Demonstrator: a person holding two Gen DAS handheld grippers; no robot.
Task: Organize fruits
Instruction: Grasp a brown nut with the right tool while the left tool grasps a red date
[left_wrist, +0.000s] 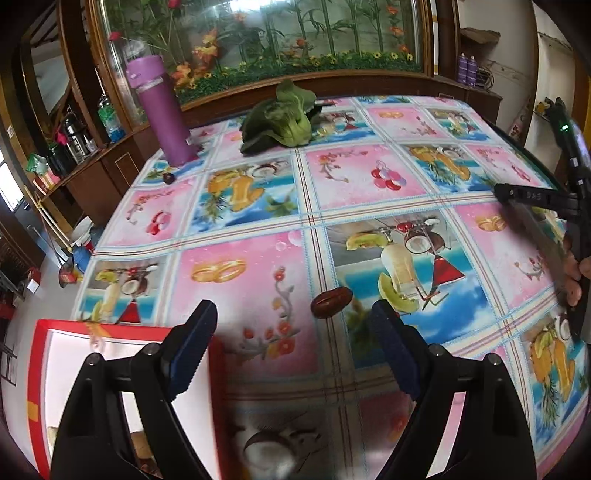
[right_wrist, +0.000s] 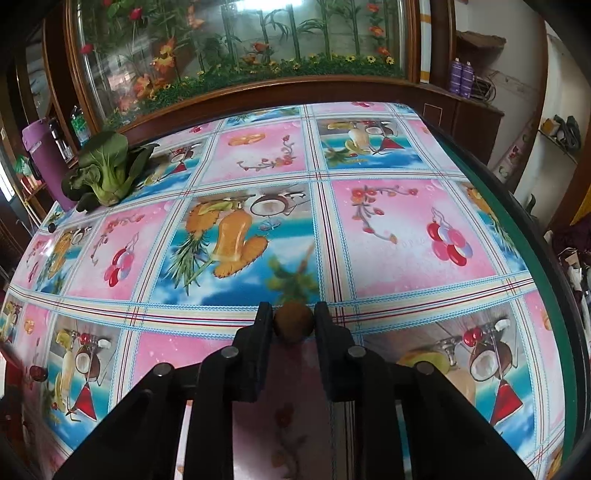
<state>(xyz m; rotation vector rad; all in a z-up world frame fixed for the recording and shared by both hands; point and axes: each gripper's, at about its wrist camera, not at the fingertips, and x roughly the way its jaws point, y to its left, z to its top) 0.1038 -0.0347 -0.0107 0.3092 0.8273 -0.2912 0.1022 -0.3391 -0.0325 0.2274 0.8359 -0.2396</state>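
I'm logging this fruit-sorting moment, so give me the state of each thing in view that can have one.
left gripper: open, holding nothing.
right gripper: shut on a small brown fruit.
red date: lying loose on the tablecloth.
dark round fruit: loose beside the bottle.
purple bottle: upright, lid on.
bok choy: lying on its side.
red-rimmed tray: contents unclear.
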